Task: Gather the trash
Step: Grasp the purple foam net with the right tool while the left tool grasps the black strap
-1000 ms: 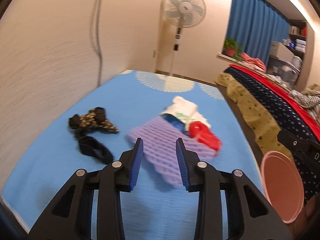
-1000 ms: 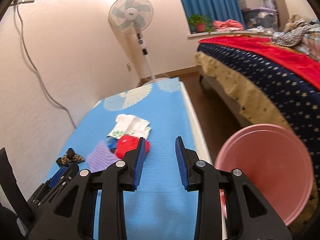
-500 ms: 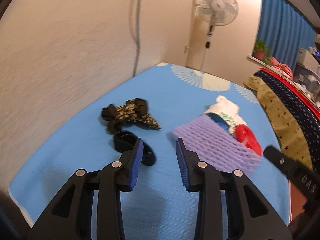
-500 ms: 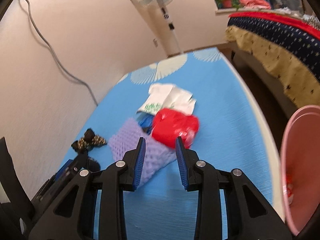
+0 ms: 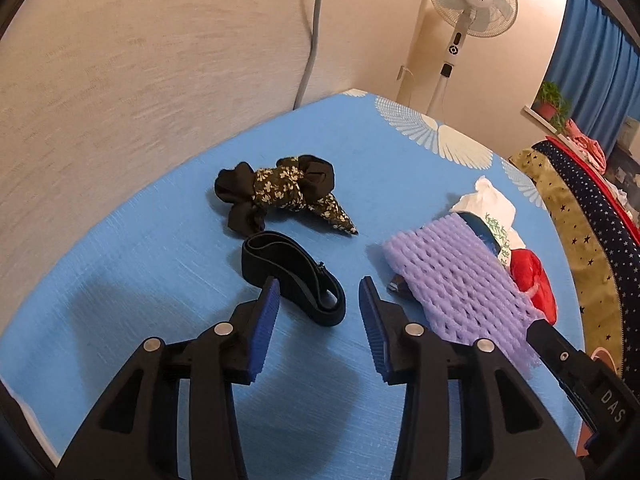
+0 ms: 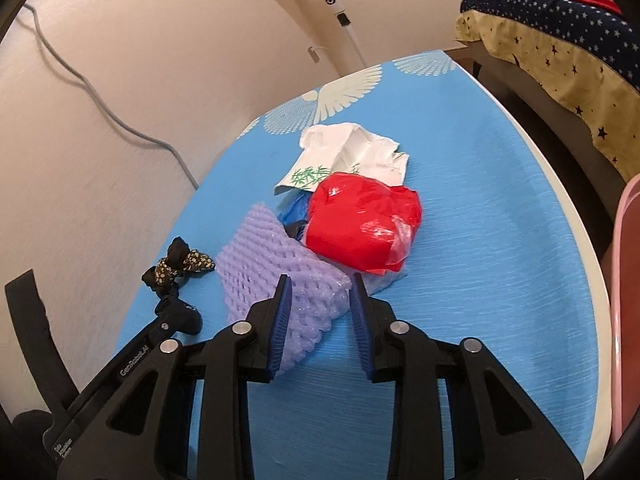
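Observation:
On a blue cloth-covered table [image 5: 160,264] lie a purple foam net [image 5: 456,280], a red plastic bag [image 5: 532,276], a white paper wrapper [image 5: 490,200], a black floral scrunchie [image 5: 280,188] and a black band [image 5: 296,276]. My left gripper [image 5: 316,304] is open and empty, just short of the black band. My right gripper [image 6: 320,300] is open and empty, its fingertips at the near edge of the purple foam net [image 6: 272,268], with the red bag [image 6: 360,224] and white wrapper [image 6: 352,156] just beyond.
A pink bin [image 6: 628,280] stands off the table's right edge. A standing fan [image 5: 468,4] is behind the table by the wall. A bed with a star-patterned cover [image 6: 560,40] lies to the right. The other gripper's body [image 5: 580,368] shows at lower right.
Both grippers swung left and lower toward the table. The left now faces the black band instead of the purple net; the right closed in on the net and red bag. The bin slid out of view.

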{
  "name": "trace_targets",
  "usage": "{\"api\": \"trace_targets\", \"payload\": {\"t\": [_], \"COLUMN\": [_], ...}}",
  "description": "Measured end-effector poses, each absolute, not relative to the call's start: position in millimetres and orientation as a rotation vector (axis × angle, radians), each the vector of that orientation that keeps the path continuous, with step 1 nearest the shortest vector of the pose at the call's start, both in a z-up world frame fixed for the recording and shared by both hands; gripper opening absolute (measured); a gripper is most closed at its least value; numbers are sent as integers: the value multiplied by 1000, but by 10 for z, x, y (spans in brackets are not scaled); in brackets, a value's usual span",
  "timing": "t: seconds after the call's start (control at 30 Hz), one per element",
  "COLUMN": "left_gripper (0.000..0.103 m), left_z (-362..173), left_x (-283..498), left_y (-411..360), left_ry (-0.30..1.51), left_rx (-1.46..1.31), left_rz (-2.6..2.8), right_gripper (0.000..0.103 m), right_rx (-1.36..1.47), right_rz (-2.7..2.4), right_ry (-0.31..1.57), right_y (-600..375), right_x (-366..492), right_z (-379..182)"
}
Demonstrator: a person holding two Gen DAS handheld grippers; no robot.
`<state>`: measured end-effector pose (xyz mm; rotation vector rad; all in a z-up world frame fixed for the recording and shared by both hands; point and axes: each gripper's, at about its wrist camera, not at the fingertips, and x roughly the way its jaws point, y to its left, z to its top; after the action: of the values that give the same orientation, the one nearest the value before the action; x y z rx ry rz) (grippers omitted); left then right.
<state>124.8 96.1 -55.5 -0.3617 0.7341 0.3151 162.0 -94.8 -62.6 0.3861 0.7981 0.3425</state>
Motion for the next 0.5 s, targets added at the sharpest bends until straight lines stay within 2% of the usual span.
{"api": "trace_targets", "payload": {"t": [0.07, 0.13, 0.17, 0.5], "left_gripper": [25, 19, 13, 10], "left_z": [-567, -569, -571, -507], "left_x": [1266, 1269, 1269, 1235], "left_y": [950, 935, 933, 858], "left_ry": [744, 745, 745, 723], "left_rx": [-360, -357, -359, -338], "left_rz": [307, 302, 299, 265], "right_gripper": [16, 12, 11, 8], "right_rx": [372, 361, 358, 322], "right_rz": [353, 360, 362, 388], "right_ry": [797, 798, 796, 722], "right_y": [-920, -906, -901, -916], "right_x": [1618, 1611, 1609, 1439], "right_z": [-625, -620, -614, -370]}}
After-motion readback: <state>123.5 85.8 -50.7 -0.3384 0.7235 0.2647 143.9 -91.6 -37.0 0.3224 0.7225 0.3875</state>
